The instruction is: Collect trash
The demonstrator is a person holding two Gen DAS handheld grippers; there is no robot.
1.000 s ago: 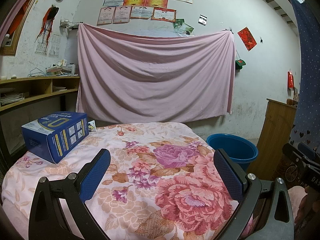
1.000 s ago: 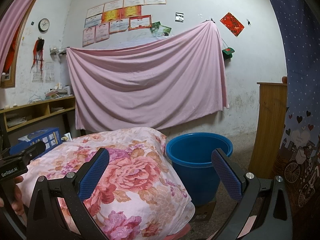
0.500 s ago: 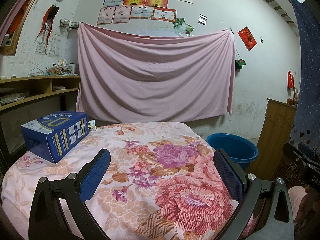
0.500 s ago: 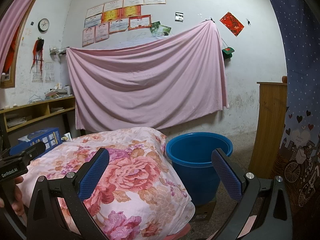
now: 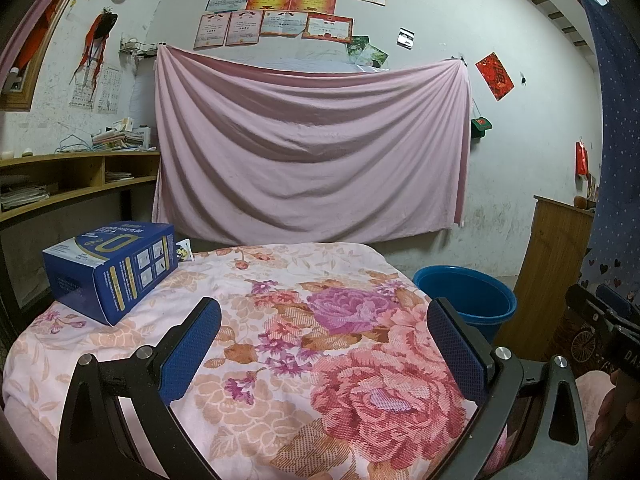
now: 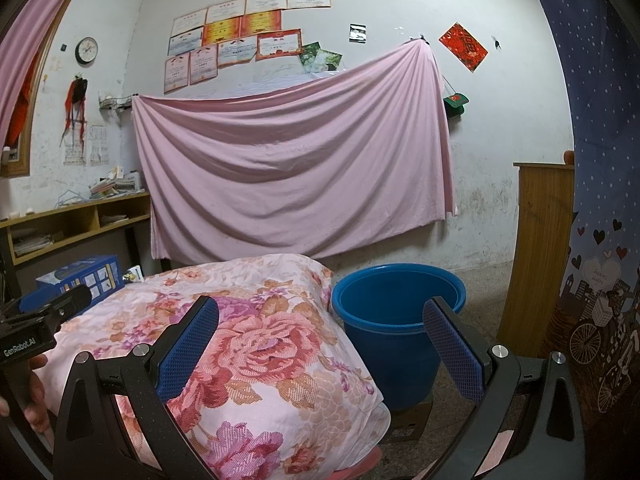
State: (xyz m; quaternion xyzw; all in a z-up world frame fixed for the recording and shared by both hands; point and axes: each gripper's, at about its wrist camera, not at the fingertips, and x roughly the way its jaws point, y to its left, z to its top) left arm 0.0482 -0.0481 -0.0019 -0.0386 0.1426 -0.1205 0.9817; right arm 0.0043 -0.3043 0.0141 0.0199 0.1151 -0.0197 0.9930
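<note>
The left gripper [image 5: 322, 344], black-framed with blue textured pads, fills the bottom of its frame with its jaws spread wide and nothing between them, above a pink flower-patterned bedspread [image 5: 280, 320]. At middle left, a dark blue rectangular cardboard box [image 5: 110, 266] rests on that cover, with a small printed packet [image 5: 184, 250] just behind it. The right gripper [image 6: 320, 344] is likewise spread and empty, framing the cover's corner and a round blue plastic bucket [image 6: 396, 320] beside it, lower centre.
</note>
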